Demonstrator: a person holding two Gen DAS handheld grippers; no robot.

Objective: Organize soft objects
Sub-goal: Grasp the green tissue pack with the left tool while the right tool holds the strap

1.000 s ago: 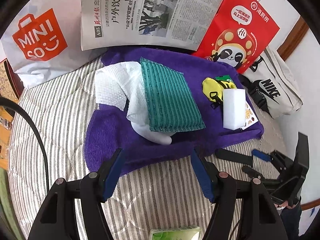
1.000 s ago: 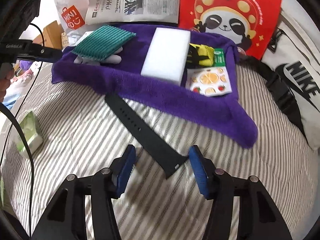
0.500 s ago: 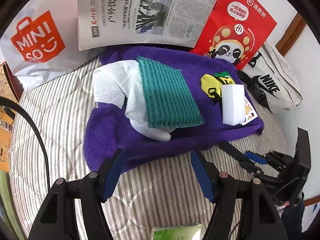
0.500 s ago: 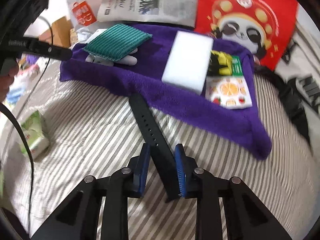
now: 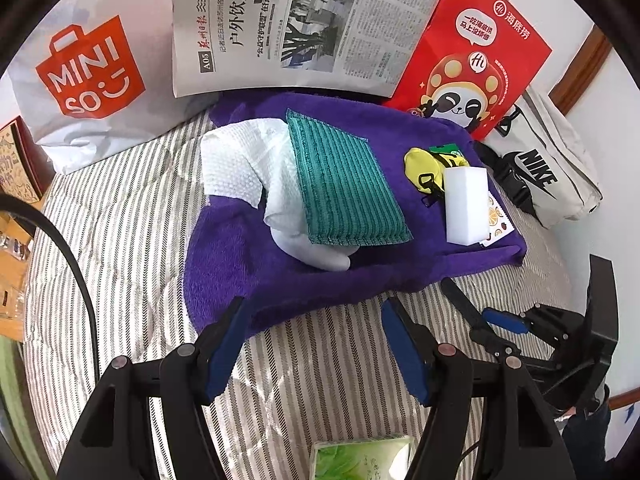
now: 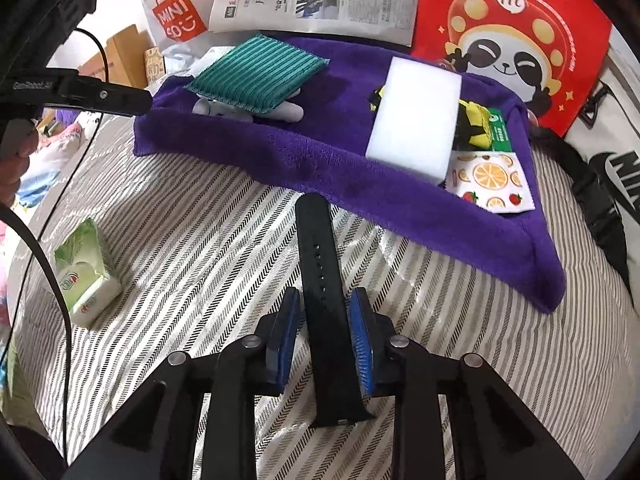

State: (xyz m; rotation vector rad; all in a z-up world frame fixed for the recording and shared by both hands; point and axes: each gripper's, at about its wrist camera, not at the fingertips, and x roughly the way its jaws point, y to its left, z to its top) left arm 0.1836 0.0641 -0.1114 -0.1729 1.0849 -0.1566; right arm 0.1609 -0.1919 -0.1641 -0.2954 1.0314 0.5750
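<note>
A black watch strap (image 6: 322, 276) lies on the striped bedding, its far end touching the purple towel (image 6: 320, 160). My right gripper (image 6: 325, 334) is shut on the strap; it also shows in the left wrist view (image 5: 490, 322). On the towel lie a green striped cloth (image 5: 344, 188), a white paper towel (image 5: 236, 164), a white sponge block (image 5: 466, 204), a yellow item (image 5: 420, 166) and a fruit sticker sheet (image 6: 490, 182). My left gripper (image 5: 312, 346) is open and empty, hovering just in front of the towel's near edge.
A green tissue pack (image 6: 86, 276) lies on the bedding at the left. A Miniso bag (image 5: 80, 76), a newspaper (image 5: 304, 24), a red panda bag (image 5: 472, 56) and a Nike bag (image 5: 548, 172) stand behind and right of the towel.
My right gripper moved forward over the strap and closed its fingers on it, and the strap turned in line with the fingers. The left gripper barely moved.
</note>
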